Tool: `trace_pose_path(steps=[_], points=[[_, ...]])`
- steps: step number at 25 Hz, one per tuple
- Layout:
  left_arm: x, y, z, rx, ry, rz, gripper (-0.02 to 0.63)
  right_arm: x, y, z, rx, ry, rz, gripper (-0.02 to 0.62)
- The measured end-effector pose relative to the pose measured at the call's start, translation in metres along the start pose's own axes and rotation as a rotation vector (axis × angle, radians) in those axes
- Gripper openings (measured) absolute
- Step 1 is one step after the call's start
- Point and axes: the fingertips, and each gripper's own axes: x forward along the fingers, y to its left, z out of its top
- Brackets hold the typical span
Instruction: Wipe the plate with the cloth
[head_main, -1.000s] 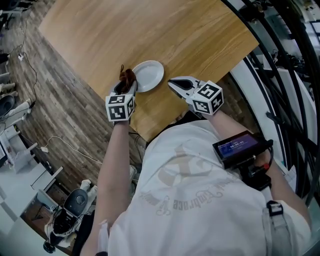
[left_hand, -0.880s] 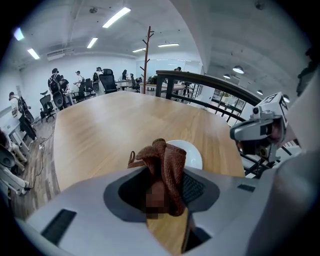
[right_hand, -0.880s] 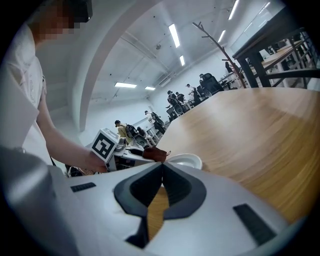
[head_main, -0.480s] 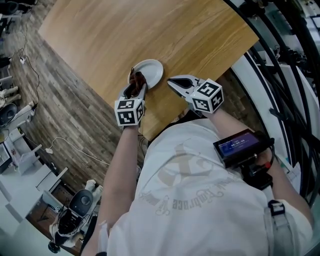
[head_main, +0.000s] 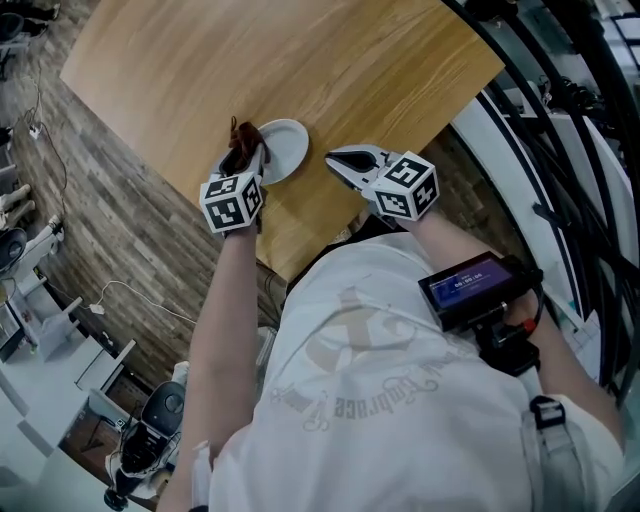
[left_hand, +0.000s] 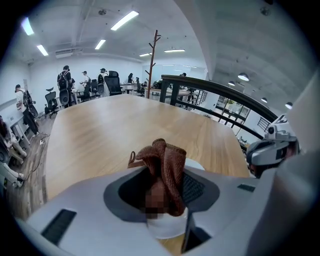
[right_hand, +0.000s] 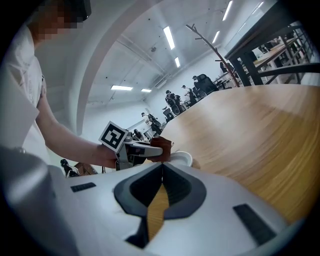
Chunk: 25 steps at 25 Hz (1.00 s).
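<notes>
A small white plate (head_main: 283, 147) lies on the wooden table (head_main: 300, 60) near its front edge. My left gripper (head_main: 247, 152) is shut on a bunched brown cloth (head_main: 242, 136), which is at the plate's left rim. In the left gripper view the cloth (left_hand: 167, 162) stands up between the jaws of the left gripper (left_hand: 165, 192), with the plate (left_hand: 167, 226) under them. My right gripper (head_main: 338, 160) is shut and holds nothing, just right of the plate. In the right gripper view, the right gripper (right_hand: 161, 167) points at the plate (right_hand: 183, 158) and the cloth (right_hand: 163, 145).
The table's front edge (head_main: 275, 262) runs close below both grippers, with plank floor (head_main: 110, 230) to the left. A dark railing (head_main: 540, 150) runs along the right. Several people and office chairs (left_hand: 70, 87) are far behind the table.
My left gripper carried the cloth in over the plate, then back out to its left rim. The right gripper stayed shut beside the plate.
</notes>
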Motion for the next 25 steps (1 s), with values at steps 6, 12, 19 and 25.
trace_pose_path(steps=[6,12,19,25], points=[[0.000,0.002,0.002,0.002,0.027,-0.020,0.169,0.005,0.003,0.006,-0.002,0.003,0.011,0.014],[-0.012,-0.029,-0.019,0.049,0.068,-0.079,0.169,0.008,0.002,0.008,-0.002,0.004,0.016,0.014],[-0.024,-0.059,-0.028,0.076,0.083,-0.124,0.169,0.008,0.006,0.009,-0.001,0.012,0.022,0.014],[-0.020,-0.056,-0.025,0.083,0.091,-0.114,0.169,0.010,0.008,0.011,-0.003,0.012,0.027,0.014]])
